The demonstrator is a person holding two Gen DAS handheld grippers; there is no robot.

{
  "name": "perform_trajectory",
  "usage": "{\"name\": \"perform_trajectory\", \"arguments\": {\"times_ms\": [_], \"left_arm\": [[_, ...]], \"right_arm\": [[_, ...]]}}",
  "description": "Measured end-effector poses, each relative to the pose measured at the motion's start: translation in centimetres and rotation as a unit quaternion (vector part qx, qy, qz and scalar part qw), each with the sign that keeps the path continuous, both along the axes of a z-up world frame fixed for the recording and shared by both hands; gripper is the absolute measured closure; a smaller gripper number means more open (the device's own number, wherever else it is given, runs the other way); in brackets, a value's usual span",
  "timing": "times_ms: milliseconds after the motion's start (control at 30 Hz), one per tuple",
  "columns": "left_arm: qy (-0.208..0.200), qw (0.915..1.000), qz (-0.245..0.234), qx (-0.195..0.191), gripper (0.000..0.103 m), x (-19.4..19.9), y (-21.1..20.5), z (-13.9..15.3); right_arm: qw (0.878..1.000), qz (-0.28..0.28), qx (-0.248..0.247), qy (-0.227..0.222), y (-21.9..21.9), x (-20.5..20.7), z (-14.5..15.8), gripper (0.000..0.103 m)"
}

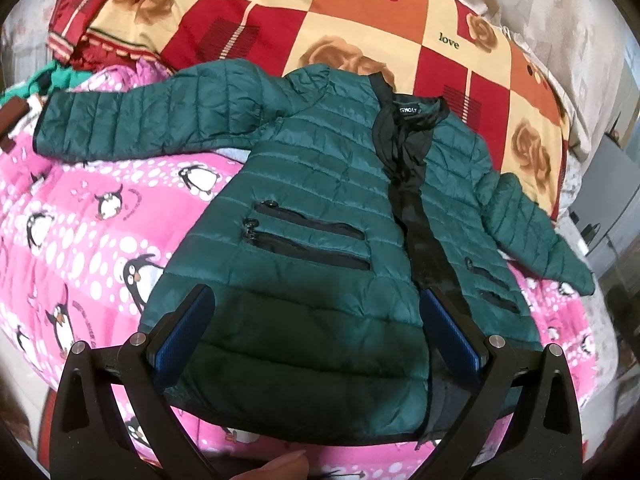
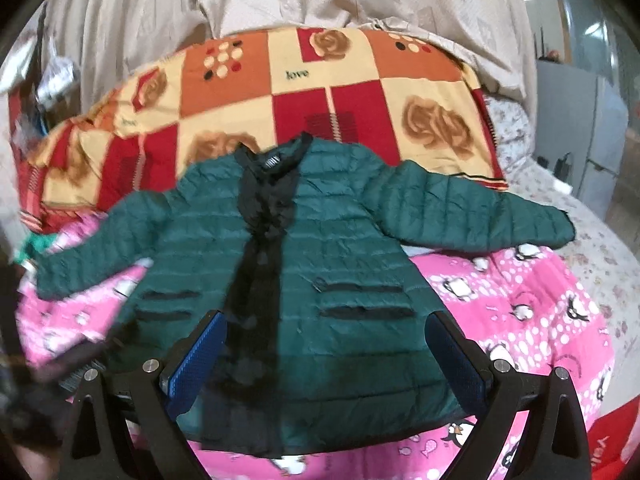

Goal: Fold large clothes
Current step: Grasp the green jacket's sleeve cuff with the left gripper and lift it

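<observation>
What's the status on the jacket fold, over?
Left gripper open, right gripper open, both over the hem. Green jacket flat, unfolded, sleeves spread on pink penguin blanket. Nothing blocking.

Warm indoor light; fisheye bending, dark corners; right view blurred, left sharp

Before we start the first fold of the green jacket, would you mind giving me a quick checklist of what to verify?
1. Green jacket lies spread front-up on the pink penguin blanket: ok.
2. Both sleeves extended outward, not tucked under: ok.
3. Front closed: not ok; black lining shows down the middle.
4. Left gripper open, holding nothing: ok.
5. Right gripper open, holding nothing: ok.
6. Hem flat along its whole edge: cannot tell; the grippers hide part of it.
</observation>
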State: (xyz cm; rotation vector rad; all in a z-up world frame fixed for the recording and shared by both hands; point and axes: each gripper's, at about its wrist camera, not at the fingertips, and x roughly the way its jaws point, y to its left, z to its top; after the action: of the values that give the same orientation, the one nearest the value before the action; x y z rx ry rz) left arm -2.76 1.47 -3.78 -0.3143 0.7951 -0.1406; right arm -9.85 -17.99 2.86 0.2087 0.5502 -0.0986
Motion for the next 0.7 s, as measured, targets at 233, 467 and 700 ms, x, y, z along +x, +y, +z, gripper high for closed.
{"name": "perform_trajectory", "arguments": {"times_ms": [233,467,700], "left_arm": [[0.002,0.9996,0.012,-0.025,0.000,0.9,2.8,0.6],[-0.003,0.9982,0.035,0.050,0.000,6.6,8.9,0.2],[0.046,0.9956,0.074,0.034,0.000,10.3,17.2,-3.8]], "right_arm": [[0.999,0.030,0.006,-0.024,-1.0,3.2,1.0,0.005],[0.996,0.035,-0.083,-0.029,-0.8,9.4,-2.5,0.005],[0.995,0.043,-0.091,0.003,-1.5,12.8,-7.3,0.005]]}}
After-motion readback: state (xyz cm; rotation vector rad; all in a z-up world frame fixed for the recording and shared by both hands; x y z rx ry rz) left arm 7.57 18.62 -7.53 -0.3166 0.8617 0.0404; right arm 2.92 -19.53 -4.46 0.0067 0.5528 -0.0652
